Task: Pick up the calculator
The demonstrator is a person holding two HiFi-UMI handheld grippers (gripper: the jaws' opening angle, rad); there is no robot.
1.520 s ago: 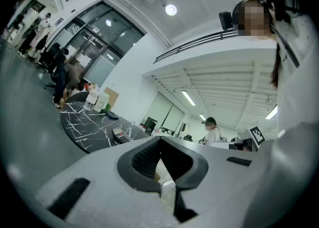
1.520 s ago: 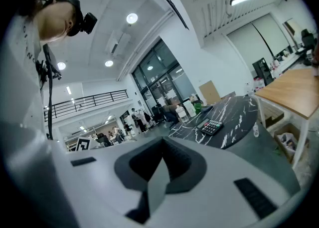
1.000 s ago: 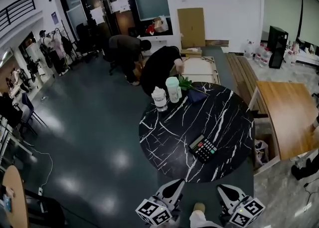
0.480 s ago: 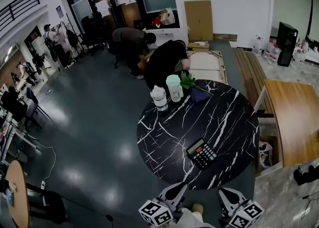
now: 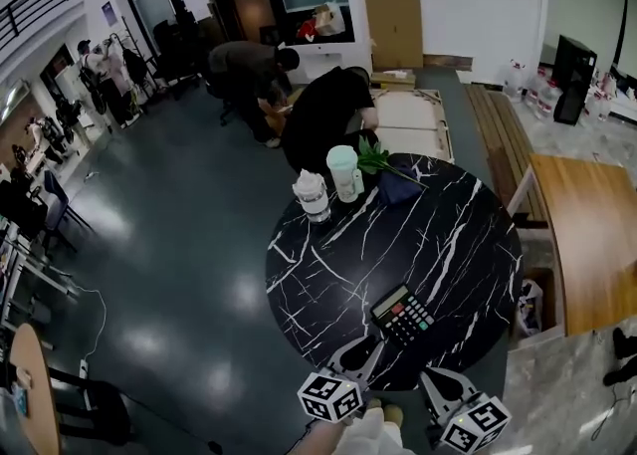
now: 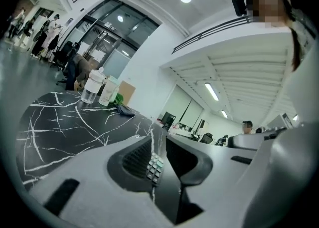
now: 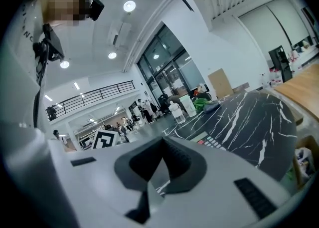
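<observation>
Table top (image 5: 328, 274): looked like polished black stone with white veins, smooth and glossy.
Calculator (image 5: 403, 315): black plastic casing, matt, with small moulded keys.
My right gripper (image 7: 162, 143): its shell was smooth, matt grey plastic.
My fingers (image 7: 183, 164): lined with dark ribbed pads, rubbery-looking.
Floor (image 5: 199, 274): dark, smooth, glossy enough to mirror the lights.
Bottle (image 5: 312, 194): clear plastic.
Side table (image 5: 587, 234): light wood, smooth.
Board (image 5: 393, 27): brown cardboard, matt.

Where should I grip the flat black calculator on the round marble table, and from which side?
Probably across its two long edges at the nearer end, coming low from the person's side. The flat black calculator lies face up, skewed, close to the near rim of the round black marble table, straight ahead of the left gripper, whose jaws are opening with nothing between them yet.
</observation>
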